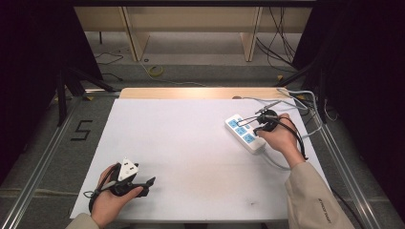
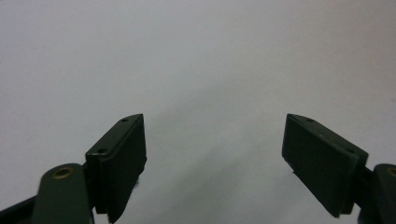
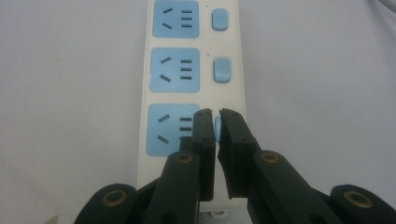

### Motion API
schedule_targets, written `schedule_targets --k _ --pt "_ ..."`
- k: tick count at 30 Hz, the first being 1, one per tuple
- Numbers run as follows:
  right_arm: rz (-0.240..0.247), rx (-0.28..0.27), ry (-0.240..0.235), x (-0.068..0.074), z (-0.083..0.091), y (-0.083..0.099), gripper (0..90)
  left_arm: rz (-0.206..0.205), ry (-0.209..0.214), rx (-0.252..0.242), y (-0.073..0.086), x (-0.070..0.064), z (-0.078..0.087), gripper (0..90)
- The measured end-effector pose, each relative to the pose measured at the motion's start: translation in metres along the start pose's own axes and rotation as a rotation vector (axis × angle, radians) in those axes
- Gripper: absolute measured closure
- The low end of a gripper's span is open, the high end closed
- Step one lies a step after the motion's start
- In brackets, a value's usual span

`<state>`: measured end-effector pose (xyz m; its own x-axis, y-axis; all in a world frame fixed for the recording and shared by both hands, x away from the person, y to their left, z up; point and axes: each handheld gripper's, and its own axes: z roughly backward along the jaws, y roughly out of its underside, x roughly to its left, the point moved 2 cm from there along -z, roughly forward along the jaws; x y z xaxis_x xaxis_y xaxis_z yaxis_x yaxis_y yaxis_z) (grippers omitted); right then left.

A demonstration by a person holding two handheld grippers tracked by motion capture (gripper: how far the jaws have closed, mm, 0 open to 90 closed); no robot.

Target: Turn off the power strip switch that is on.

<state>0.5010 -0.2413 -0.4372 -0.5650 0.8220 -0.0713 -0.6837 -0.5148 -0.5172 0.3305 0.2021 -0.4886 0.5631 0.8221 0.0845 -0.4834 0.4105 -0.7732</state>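
- right gripper (image 3: 217, 114) is right on top of the white power strip (image 3: 194, 100), jaws pinched nearly together w/ nothing between them, tips over the blue switch (image 3: 216, 127) beside the nearest socket
- strip has 3 blue socket faces running straight out ahead of the jaws, each w/ its own blue switch on the jaws' right side (no brand or text readable on it)
- left gripper (image 1: 152, 182) sits well apart from the strip, over bare white table (image 2: 196, 56), jaws wide apart, holding nothing
- floor by the table has a "5" marking (image 1: 82, 130)
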Motion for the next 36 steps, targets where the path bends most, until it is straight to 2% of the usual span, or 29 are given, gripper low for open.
schedule_targets --k 13,24,36 --pt "0.002 -0.036 -0.012 0.01 0.006 0.009 81.7 0.003 -0.002 -0.002 0.0 0.0 0.0 21.6" --pt "0.033 -0.065 -0.015 0.021 0.014 0.011 79.6 0.005 -0.002 -0.002 0.0 0.0 0.0 21.6" --pt "0.045 -0.1 -0.029 0.03 0.021 0.013 75.2 0.007 -0.003 -0.004 0.0 0.0 0.0 21.6"
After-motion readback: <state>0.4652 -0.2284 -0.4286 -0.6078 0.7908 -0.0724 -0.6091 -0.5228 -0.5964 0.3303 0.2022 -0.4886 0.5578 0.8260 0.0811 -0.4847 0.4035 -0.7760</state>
